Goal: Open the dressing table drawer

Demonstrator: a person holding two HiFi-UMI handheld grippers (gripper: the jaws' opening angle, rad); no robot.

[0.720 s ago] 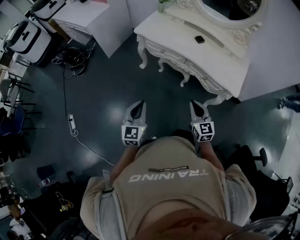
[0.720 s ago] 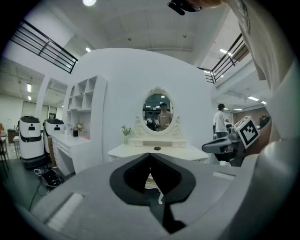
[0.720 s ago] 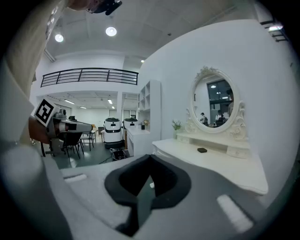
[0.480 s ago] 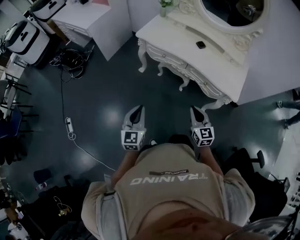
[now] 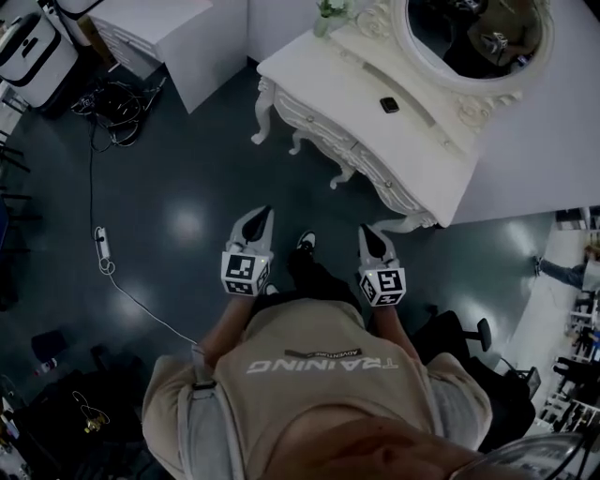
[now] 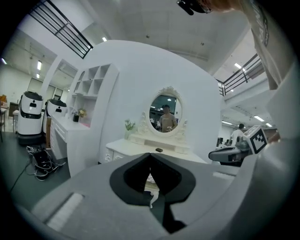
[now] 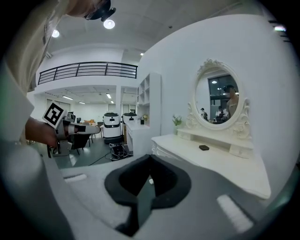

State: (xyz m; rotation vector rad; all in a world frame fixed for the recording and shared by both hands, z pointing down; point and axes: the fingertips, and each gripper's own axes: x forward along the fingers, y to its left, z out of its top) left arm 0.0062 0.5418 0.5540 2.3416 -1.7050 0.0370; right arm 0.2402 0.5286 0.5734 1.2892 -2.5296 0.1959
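Observation:
The white dressing table (image 5: pixel 328 66) stands ahead, with its carved drawer fronts (image 5: pixel 370 164) facing me and all pushed in. An oval mirror (image 5: pixel 473 33) rises behind it. My left gripper (image 5: pixel 263 215) and right gripper (image 5: pixel 367 231) are held side by side over the dark floor, short of the table and touching nothing. Both are shut with nothing in them. In the left gripper view the shut left gripper (image 6: pixel 150 154) points at the table (image 6: pixel 140 151). The right gripper (image 7: pixel 150 156) has the tabletop (image 7: pixel 211 161) to its right.
On the tabletop are a small black object (image 5: pixel 388 105) and a plant (image 5: pixel 328 9). A white cabinet (image 5: pixel 169 28) stands to the left, with cables (image 5: pixel 112 98) and a power strip (image 5: pixel 101 246) on the floor. An office chair (image 5: pixel 469 337) is behind on the right.
The person has stepped forward, a shoe now showing between the grippers, and the table sits a little nearer. Both grippers stay shut and side by side.

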